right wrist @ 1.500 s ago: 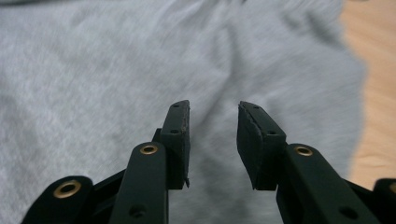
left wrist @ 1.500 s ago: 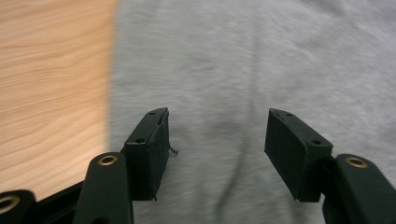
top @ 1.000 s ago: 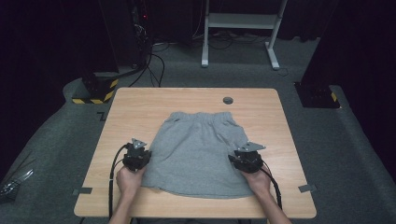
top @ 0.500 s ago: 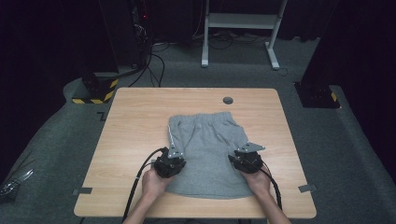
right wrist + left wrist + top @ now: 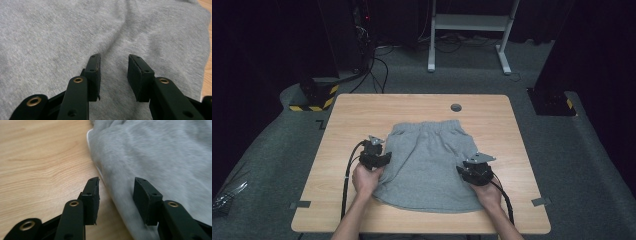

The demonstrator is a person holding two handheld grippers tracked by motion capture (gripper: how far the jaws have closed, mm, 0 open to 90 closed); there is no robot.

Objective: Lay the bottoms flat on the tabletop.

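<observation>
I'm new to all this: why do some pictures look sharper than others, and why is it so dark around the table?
High view: the table is lit, its surroundings dim. Left gripper view: the grey shorts look soft, slightly blurred. Right gripper view: fabric sharper near the jaws.

No legible txt, labels, brands or nos. anywhere.

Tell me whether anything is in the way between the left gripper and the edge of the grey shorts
Nothing visible is. The left gripper is open and straddles the side edge of the grey shorts: one jaw over bare table, the other over the fabric. No other object sits between them.
</observation>
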